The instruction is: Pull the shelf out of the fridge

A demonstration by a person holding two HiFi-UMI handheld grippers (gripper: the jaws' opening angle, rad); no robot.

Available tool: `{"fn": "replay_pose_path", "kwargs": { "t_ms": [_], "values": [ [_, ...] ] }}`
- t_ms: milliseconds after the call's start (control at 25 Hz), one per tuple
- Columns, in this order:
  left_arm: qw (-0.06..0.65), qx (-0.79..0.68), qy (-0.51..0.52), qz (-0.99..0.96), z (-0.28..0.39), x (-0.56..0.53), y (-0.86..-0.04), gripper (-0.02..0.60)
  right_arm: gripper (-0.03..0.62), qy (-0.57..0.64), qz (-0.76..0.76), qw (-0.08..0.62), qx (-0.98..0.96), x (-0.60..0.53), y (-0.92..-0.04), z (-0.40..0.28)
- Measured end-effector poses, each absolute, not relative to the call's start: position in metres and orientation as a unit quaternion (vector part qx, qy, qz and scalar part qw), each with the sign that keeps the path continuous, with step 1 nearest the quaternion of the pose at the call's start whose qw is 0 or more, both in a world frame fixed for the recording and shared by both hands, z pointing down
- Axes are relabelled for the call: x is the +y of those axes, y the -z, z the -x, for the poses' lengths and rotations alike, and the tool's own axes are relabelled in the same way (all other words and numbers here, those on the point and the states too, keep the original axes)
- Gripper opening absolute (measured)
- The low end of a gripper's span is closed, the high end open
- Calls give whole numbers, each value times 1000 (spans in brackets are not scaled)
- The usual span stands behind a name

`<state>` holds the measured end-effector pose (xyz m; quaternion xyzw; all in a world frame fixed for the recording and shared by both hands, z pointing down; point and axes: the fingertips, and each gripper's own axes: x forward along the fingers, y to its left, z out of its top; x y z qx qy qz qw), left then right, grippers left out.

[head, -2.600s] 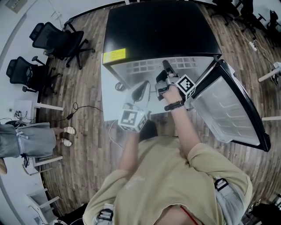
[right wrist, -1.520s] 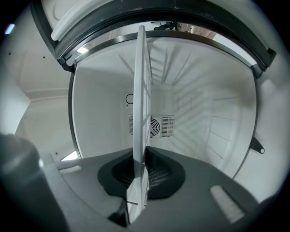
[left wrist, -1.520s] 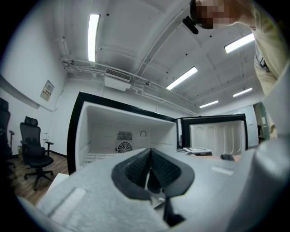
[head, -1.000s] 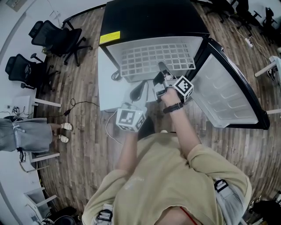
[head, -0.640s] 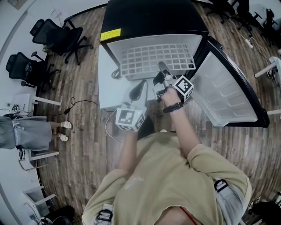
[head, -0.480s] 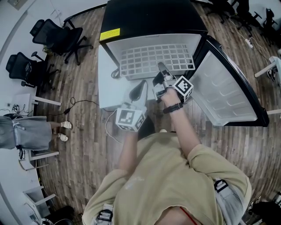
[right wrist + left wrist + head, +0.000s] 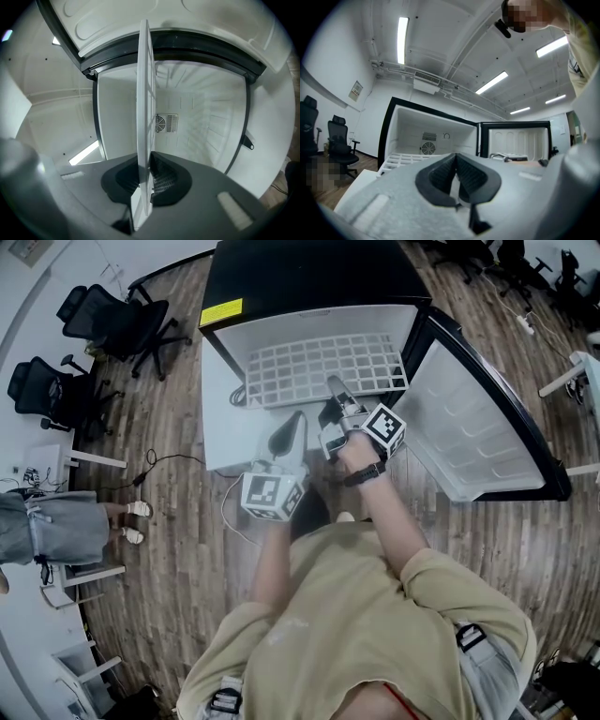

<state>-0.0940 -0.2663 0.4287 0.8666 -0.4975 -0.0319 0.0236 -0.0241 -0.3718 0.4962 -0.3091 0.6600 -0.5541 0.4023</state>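
Note:
The black fridge stands open, its door swung out to the right. A white wire shelf sticks out of the white interior toward me. My right gripper is shut on the shelf's front edge. In the right gripper view the shelf runs edge-on between the pads, with my right gripper clamped on it. My left gripper hovers just left of the right one, in front of the shelf, shut and holding nothing. In the left gripper view my left gripper points at the fridge.
Two black office chairs stand left of the fridge on the wooden floor. A cable lies on the floor there. A person stands at the far left edge. White desk legs show at the right.
Since the earliest frame the shelf has slid out of the fridge toward me in my right gripper. Over the last second both grippers and the shelf have barely shifted.

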Motion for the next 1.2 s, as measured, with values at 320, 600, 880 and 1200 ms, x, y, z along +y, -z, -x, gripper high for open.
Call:
{"fn": "replay_pose_path", "kwargs": {
  "t_ms": [320, 600, 880, 1200],
  "values": [
    [23, -508, 39, -860, 104, -263, -428, 2, 23, 548, 311, 393, 670, -357, -499, 22],
    [22, -515, 44, -856, 113, -259, -427, 2, 23, 536, 304, 396, 681, -341, -501, 18],
    [18, -520, 50, -852, 118, -257, -424, 2, 25, 437, 359, 289, 772, -313, -496, 25],
    [3, -525, 35, -850, 117, -261, -430, 2, 25, 207, 439, 145, 862, -298, -467, 17]
  ]
}}
